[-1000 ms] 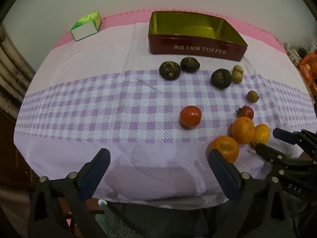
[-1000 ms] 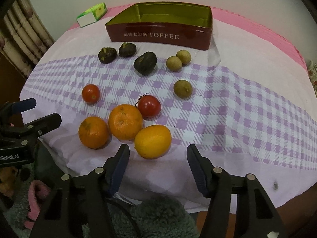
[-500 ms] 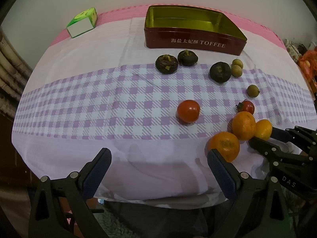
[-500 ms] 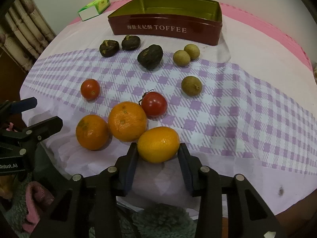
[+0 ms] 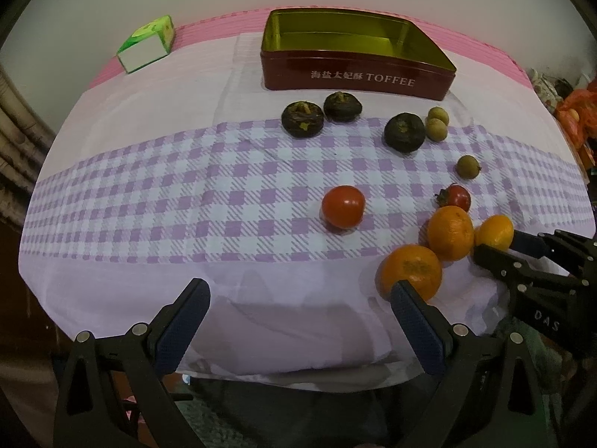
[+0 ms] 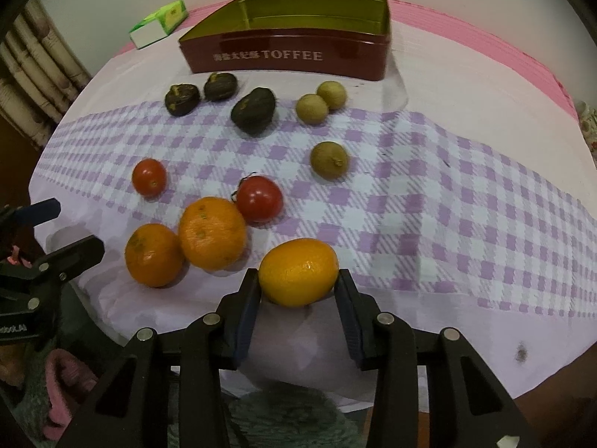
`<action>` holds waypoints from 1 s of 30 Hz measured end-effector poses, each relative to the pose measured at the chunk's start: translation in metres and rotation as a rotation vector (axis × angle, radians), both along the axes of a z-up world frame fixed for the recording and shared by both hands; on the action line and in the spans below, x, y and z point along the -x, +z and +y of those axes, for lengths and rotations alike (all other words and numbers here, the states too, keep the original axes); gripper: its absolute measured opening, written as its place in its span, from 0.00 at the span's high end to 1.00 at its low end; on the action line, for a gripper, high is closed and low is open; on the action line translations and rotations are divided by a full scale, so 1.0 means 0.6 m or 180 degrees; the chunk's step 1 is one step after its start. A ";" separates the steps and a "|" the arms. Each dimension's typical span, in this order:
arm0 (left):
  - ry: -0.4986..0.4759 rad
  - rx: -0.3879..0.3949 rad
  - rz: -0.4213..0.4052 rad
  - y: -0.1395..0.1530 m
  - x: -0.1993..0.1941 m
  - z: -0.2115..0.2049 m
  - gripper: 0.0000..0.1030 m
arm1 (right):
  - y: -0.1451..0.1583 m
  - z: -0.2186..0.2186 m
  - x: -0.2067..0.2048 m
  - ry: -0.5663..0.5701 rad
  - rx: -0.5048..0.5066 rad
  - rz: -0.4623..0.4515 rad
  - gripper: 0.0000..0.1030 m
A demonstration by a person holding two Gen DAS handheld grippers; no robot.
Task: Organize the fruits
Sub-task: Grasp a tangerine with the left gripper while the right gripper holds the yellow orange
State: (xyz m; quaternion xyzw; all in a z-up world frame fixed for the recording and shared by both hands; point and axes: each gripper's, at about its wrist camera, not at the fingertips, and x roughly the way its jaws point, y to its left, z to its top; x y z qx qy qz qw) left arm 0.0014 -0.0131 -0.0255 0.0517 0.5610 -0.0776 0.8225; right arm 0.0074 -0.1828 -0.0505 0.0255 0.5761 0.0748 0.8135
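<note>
Where right claw [image 6: 298,291] pinches, orange [image 6: 298,271] between pads

Premises read as a private home. A table [image 5: 112,298] carries a lilac-checked cloth [image 5: 186,194] over pink, with a red TOFFEE tin [image 5: 358,74] and a green tissue box [image 5: 147,43]; curtain folds [image 6: 33,74] hang left, clutter [image 5: 574,112] sits at far right.
</note>
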 end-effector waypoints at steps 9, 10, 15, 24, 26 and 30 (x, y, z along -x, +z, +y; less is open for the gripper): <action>-0.0195 0.0065 0.0082 0.007 -0.001 -0.027 0.06 | 0.002 -0.032 0.000 -0.0154 0.0044 0.0039 0.63; -0.0217 0.0054 0.0080 0.008 -0.001 -0.031 0.06 | 0.003 -0.036 -0.001 -0.0165 0.0049 0.0045 0.63; -0.0274 0.0066 0.0128 0.008 -0.002 -0.044 0.06 | 0.004 -0.048 -0.005 -0.0228 0.0076 0.0070 0.63; -0.0273 0.0047 0.0187 0.005 0.000 -0.053 0.06 | 0.009 -0.071 -0.014 -0.0196 0.0105 0.0107 0.63; -0.0276 0.0028 0.0177 0.003 0.000 -0.056 0.06 | 0.009 -0.067 -0.012 -0.0197 0.0121 0.0110 0.63; -0.0289 0.0007 0.0185 0.001 -0.001 -0.062 0.06 | 0.008 -0.068 -0.011 -0.0173 0.0145 0.0115 0.63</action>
